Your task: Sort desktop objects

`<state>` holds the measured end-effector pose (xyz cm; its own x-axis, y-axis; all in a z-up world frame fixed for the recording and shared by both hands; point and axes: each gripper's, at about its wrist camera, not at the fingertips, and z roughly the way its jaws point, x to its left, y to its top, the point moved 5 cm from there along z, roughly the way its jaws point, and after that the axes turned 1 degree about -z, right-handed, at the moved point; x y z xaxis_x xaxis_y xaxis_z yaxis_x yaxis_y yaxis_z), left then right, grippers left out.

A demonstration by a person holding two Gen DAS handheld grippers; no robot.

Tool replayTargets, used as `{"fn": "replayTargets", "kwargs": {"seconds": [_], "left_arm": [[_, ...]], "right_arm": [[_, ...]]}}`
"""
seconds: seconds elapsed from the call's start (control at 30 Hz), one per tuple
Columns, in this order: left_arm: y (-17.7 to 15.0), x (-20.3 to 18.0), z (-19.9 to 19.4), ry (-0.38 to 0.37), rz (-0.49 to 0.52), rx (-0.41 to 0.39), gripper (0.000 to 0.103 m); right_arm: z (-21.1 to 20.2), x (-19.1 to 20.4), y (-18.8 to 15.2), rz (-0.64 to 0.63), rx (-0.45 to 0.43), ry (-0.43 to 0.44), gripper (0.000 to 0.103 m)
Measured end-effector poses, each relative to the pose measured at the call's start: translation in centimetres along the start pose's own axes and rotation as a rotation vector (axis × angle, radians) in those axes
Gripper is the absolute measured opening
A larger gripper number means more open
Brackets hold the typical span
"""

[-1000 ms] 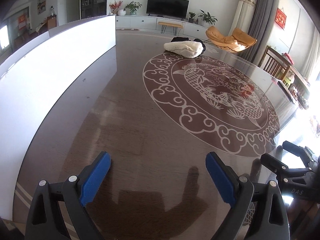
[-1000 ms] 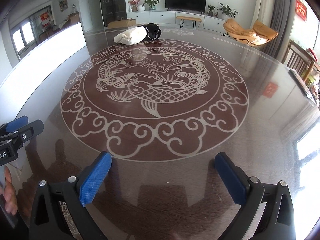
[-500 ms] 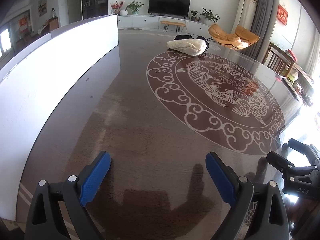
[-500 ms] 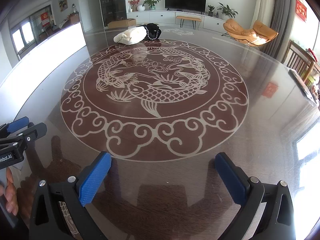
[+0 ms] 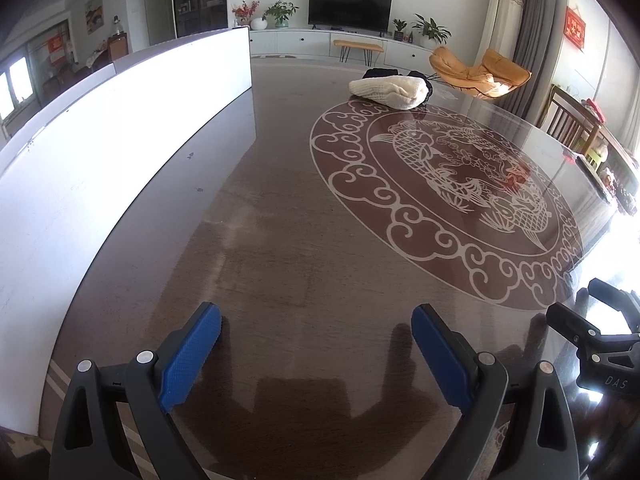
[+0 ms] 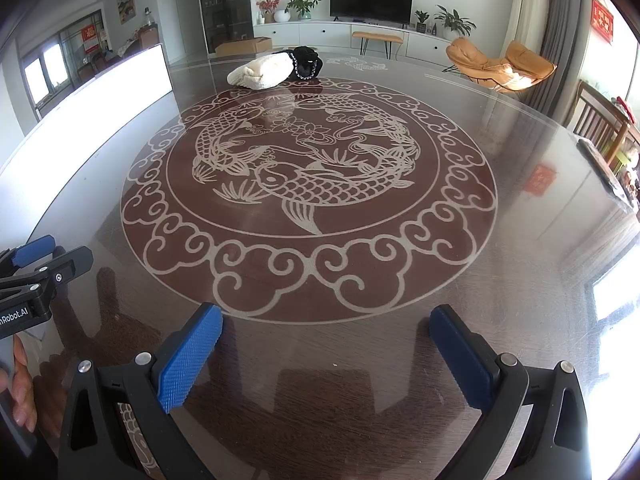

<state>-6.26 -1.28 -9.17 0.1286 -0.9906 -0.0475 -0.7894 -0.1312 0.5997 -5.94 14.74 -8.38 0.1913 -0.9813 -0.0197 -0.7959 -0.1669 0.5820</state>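
A cream knitted item (image 5: 388, 91) lies at the far side of the round dark table (image 5: 288, 248), with a black item (image 5: 380, 73) behind it. Both also show in the right wrist view, the cream one (image 6: 262, 74) and the black one (image 6: 306, 63). My left gripper (image 5: 316, 336) is open and empty above the near table edge, far from them. My right gripper (image 6: 326, 338) is open and empty near the front edge. Each gripper shows at the side of the other's view: the right one (image 5: 592, 320) and the left one (image 6: 44, 256).
A long white panel (image 5: 120, 128) runs along the table's left side. The table carries a large fish pattern (image 6: 308, 184) in its middle. A dark flat object (image 6: 608, 172) lies at the right edge. Wooden chairs (image 5: 572, 124) stand to the right.
The left wrist view has swung slightly, so the cream item and the pattern sit a little further right and lower. The right gripper has barely moved. Both stay open.
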Motion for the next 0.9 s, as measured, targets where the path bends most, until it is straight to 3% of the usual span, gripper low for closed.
{"fn": "replayTargets", "kwargs": {"seconds": [0.27, 0.47, 0.67, 0.77, 0.9], "left_arm": [[0.1, 1.7, 0.0, 0.054, -0.058, -0.001, 0.097], [0.1, 1.7, 0.2, 0.079, -0.032, 0.012, 0.098], [0.5, 4.4, 0.4, 0.138, -0.123, 0.009, 0.098], [0.6, 4.5, 0.5, 0.143, -0.122, 0.012, 0.099], [0.7, 4.4, 0.6, 0.137, -0.118, 0.017, 0.102]], "right_arm": [[0.0, 0.0, 0.0, 0.000, 0.000, 0.000, 0.103], [0.0, 0.0, 0.1, 0.000, 0.000, -0.001, 0.103], [0.0, 0.0, 0.1, 0.001, 0.000, 0.000, 0.103], [0.0, 0.0, 0.1, 0.001, 0.000, 0.000, 0.103], [0.9, 0.4, 1.3, -0.084, 0.021, 0.062, 0.103]]}}
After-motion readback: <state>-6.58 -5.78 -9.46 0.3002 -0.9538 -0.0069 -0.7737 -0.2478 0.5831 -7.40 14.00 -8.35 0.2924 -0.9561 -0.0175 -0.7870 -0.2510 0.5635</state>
